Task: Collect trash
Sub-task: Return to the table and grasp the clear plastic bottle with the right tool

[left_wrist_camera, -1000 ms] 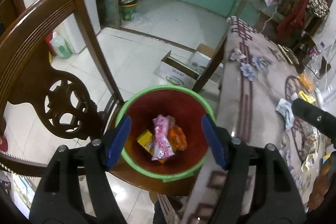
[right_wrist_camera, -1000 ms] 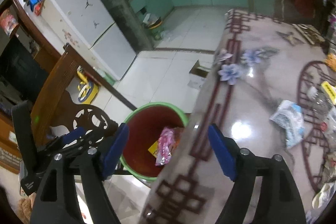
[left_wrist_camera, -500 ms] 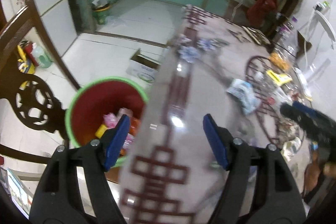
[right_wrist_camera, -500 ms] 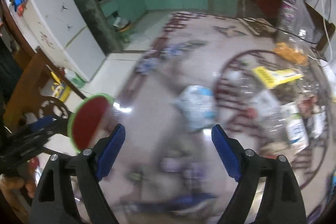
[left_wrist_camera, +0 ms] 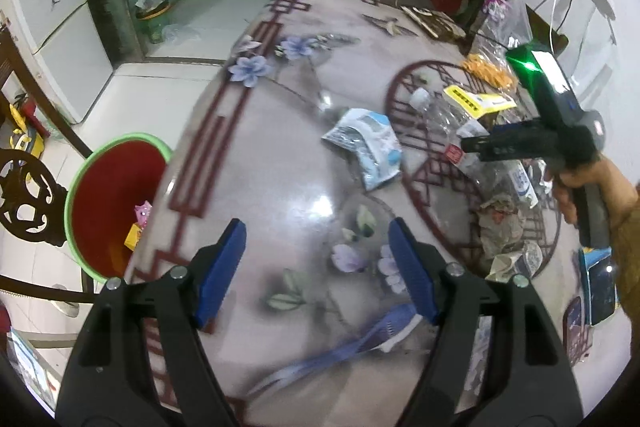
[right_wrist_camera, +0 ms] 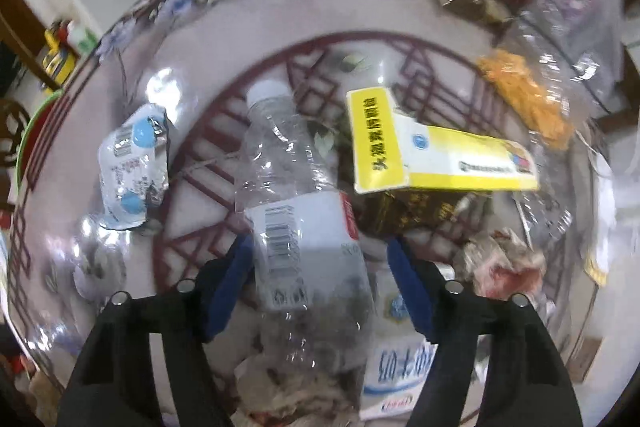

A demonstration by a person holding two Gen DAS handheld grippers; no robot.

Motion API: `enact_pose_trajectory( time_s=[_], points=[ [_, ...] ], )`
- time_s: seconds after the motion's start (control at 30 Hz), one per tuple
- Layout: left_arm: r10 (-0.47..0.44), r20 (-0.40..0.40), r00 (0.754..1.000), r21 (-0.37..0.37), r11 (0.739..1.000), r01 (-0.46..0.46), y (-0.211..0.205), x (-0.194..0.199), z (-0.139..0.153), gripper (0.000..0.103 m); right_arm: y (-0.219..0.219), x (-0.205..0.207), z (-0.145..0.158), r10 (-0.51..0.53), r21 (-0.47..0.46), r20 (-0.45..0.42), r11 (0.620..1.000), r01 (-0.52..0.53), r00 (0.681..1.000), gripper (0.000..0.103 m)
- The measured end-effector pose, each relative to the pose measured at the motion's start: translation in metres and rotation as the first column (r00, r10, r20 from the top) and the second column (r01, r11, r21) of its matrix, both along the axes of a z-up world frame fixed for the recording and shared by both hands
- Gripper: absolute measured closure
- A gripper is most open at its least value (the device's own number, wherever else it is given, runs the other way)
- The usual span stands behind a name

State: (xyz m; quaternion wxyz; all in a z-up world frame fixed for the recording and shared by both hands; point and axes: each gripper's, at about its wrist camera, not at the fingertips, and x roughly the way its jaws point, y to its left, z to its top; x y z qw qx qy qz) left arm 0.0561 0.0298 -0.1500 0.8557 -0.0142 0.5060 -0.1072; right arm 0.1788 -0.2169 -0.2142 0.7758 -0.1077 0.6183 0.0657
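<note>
Clear crushed plastic bottle (right_wrist_camera: 296, 211), white cap far, barcode label unreadable, between spread right gripper (right_wrist_camera: 320, 267) fingers; left gripper (left_wrist_camera: 318, 267) spread, empty.

left gripper (left_wrist_camera: 316, 247) hovers with jaws spread wide and nothing between; right gripper (right_wrist_camera: 320, 255) likewise spread, held in a hand (left_wrist_camera: 588, 187).

The glossy patterned table (left_wrist_camera: 280, 155) carries scattered litter: a crumpled blue-and-white packet (left_wrist_camera: 366, 143), a clear plastic bottle (right_wrist_camera: 292, 195) lying on its side, a yellow carton (right_wrist_camera: 432, 151), an orange snack bag (right_wrist_camera: 524, 95), crumpled paper (right_wrist_camera: 504, 263) and a blue brush (left_wrist_camera: 340, 347).
</note>
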Motion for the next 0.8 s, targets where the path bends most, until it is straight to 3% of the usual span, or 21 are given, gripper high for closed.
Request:
enact_pose_trajectory(
  time_s=[0.07, 0.2, 0.3, 0.47, 0.6, 0.8],
  points=[
    [0.0, -0.016, 1.0, 0.007, 1.0, 0.0, -0.007, 0.005, -0.004, 0.032, 0.001, 0.002, -0.008, 0.028, 0.018, -0.027, 0.999, -0.028, 0.999, 0.049],
    [-0.009, -0.043, 0.999, 0.018, 1.0, 0.01, -0.024, 0.025, -0.014, 0.032, 0.0, -0.001, -0.013, 0.06, 0.064, -0.031, 0.996, -0.058, 0.998, 0.051],
    [-0.021, -0.038, 0.999, 0.005, 1.0, 0.021, -0.036, 0.044, -0.02, 0.032, -0.016, -0.009, 0.007, -0.014, 0.184, 0.037, 0.983, 0.007, 0.999, 0.051],
    [0.002, -0.059, 0.998, -0.009, 1.0, -0.002, -0.059, 0.087, -0.046, 0.032, -0.042, -0.036, 0.051, -0.164, 0.392, 0.15, 0.915, 0.094, 0.975, 0.051],
    [0.008, -0.114, 0.993, -0.025, 1.0, -0.011, -0.076, 0.108, -0.072, 0.032, -0.051, -0.051, 0.059, -0.24, 0.456, 0.172, 0.879, 0.138, 0.955, 0.051],
    [0.009, -0.137, 0.991, 0.016, 1.0, -0.007, -0.09, 0.12, -0.096, 0.033, -0.057, -0.056, 0.043, -0.31, 0.49, 0.123, 0.845, 0.214, 0.943, 0.051]
  ],
)
